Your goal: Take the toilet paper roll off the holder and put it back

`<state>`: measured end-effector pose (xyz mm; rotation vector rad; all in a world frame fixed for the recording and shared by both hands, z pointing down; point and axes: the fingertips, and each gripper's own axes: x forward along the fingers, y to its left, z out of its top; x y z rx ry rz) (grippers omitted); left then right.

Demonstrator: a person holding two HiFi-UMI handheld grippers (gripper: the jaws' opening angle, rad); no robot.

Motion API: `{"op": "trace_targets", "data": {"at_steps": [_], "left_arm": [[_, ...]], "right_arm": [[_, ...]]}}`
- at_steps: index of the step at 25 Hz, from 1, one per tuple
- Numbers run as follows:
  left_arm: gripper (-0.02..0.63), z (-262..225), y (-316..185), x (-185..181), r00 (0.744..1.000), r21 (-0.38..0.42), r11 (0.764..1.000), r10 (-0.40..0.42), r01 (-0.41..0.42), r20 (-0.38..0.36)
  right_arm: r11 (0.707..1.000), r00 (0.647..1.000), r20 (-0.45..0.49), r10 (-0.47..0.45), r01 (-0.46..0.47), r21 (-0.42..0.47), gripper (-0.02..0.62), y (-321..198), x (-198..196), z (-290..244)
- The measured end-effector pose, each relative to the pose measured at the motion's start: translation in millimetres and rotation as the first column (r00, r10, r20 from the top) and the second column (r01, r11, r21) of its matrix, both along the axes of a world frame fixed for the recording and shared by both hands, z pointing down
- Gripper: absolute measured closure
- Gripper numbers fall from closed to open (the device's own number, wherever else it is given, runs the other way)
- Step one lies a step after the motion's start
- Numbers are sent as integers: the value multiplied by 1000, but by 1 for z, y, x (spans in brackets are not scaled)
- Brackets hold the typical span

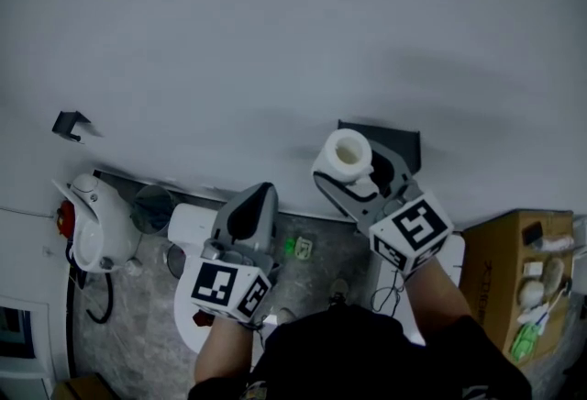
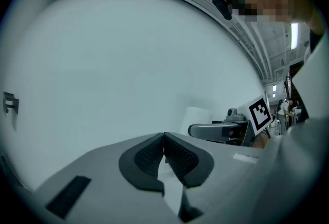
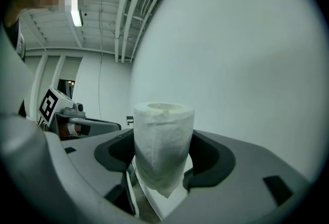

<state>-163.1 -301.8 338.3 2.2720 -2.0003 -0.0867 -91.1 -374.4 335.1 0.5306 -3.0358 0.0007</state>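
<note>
A white toilet paper roll [image 1: 347,153] stands upright between the jaws of my right gripper [image 1: 355,169], which is shut on it. The roll is held just in front of a black holder [image 1: 404,147] on the white wall. In the right gripper view the roll [image 3: 163,146] fills the gap and both pads press its sides. My left gripper [image 1: 253,209] is lower and to the left, away from the roll. Its pads [image 2: 152,155] meet with nothing between them. In the left gripper view the roll [image 2: 197,117] shows off to the right.
A small black hook [image 1: 69,125] sticks out of the wall at the left. Below stand a white toilet [image 1: 193,228] and a white appliance [image 1: 92,224] on a speckled grey floor. A cardboard box [image 1: 514,265] with odds and ends stands at the right.
</note>
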Motion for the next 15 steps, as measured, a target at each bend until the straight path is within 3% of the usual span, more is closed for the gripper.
{"op": "trace_targets", "data": {"at_steps": [9, 15], "left_arm": [[601, 12, 63, -45, 995, 2, 996, 94, -94, -38], [601, 15, 108, -34, 968, 21, 970, 241, -240, -68]], "right_arm": [[995, 995, -42, 91, -93, -32, 287, 70, -41, 14], [975, 971, -82, 224, -224, 7, 287, 124, -29, 15]]}}
